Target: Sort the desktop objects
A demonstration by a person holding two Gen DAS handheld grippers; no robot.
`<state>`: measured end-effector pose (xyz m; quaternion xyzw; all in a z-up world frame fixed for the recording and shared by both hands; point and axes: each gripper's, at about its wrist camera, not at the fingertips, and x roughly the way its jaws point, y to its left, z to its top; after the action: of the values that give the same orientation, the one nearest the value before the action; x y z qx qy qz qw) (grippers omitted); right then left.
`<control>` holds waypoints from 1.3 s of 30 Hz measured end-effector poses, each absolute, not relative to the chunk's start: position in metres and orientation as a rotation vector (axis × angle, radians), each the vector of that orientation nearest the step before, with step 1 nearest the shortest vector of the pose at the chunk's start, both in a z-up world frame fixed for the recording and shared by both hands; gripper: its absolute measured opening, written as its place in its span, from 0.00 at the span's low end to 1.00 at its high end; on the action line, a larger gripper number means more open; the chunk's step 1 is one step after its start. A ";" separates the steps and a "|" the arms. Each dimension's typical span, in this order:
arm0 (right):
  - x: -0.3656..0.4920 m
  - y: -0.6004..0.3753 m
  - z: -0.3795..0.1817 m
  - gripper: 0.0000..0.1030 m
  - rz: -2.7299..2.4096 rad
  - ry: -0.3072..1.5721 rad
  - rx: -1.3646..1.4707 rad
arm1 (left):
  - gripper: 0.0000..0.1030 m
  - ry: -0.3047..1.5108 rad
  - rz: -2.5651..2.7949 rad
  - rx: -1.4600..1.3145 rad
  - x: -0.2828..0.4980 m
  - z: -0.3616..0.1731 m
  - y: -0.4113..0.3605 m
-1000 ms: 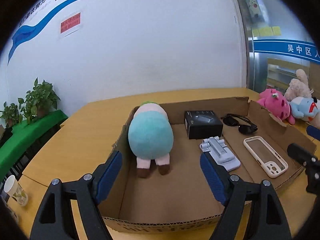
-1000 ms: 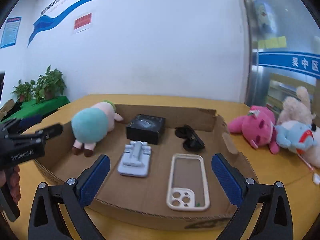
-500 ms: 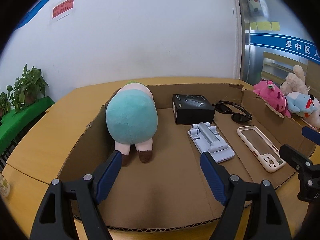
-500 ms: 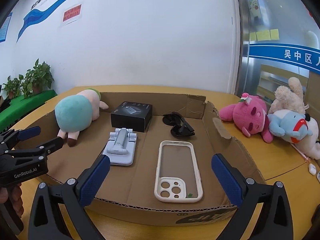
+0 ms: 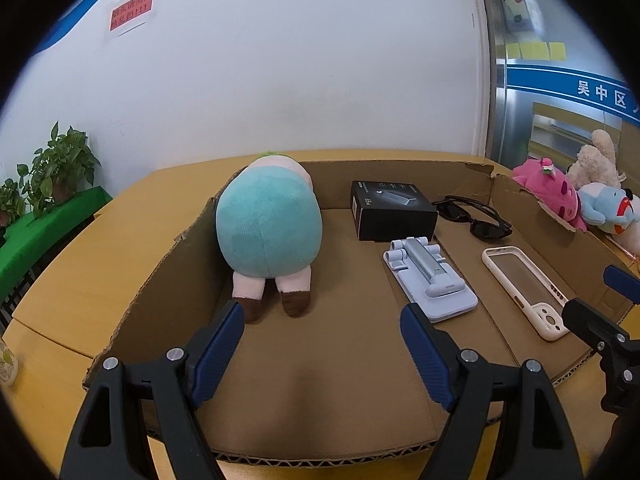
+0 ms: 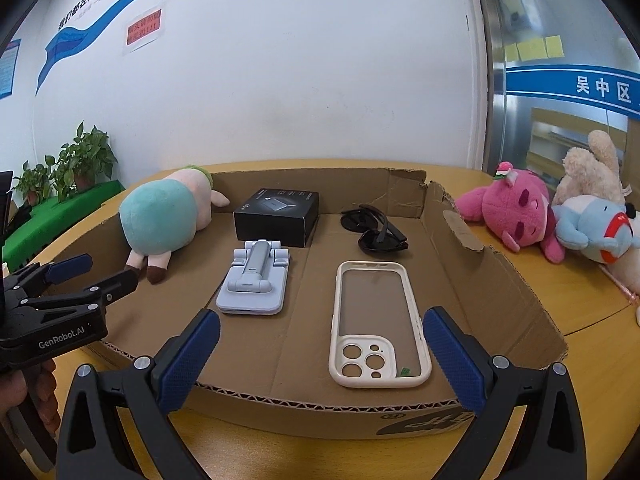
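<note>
- Left gripper (image 5: pixel 322 320): jaws wide apart, nothing btw them; it hangs over the near part of the cardboard tray (image 5: pixel 160 280), w/ the teal plush (image 5: pixel 269 232) just ahead.
- Right gripper (image 6: pixel 320 326): jaws also wide apart, holding nothing; the cream phone case (image 6: pixel 378 322) lies flat btw and ahead of its fingers.
- Tray is shallow, brown, w/ torn edges, and sits on a yellow wood table (image 6: pixel 580 304).
- Inside, left to right: teal plush lying down, feet toward camera; black box (image 6: pixel 276 216) at the back; pale blue folded phone stand (image 6: pixel 254 286) in front of the box; black sunglasses (image 6: pixel 376 228).
- Outside the tray, at right: pink plush (image 6: pixel 516 212), blue plush (image 6: pixel 592 228).
- Room: white wall (image 5: pixel 280 80) w/ blue stripe, green plants (image 6: pixel 76 164) at left.
</note>
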<state>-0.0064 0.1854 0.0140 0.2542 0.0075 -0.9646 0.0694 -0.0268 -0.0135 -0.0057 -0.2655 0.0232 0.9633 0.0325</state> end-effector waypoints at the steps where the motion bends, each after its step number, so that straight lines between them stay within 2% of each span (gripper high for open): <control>1: -0.006 0.186 0.014 1.00 -2.904 0.024 0.756 | 0.78 0.073 2.967 -0.800 -0.026 -0.006 -0.014; 39: -0.004 0.188 0.012 1.00 -2.902 0.023 0.721 | 0.85 0.074 2.949 -0.778 -0.033 -0.008 -0.017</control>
<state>-0.0040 0.1877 0.0116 0.2406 0.0075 -0.9676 0.0756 -0.0328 -0.0167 -0.0077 -0.2549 0.0244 0.9656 0.0455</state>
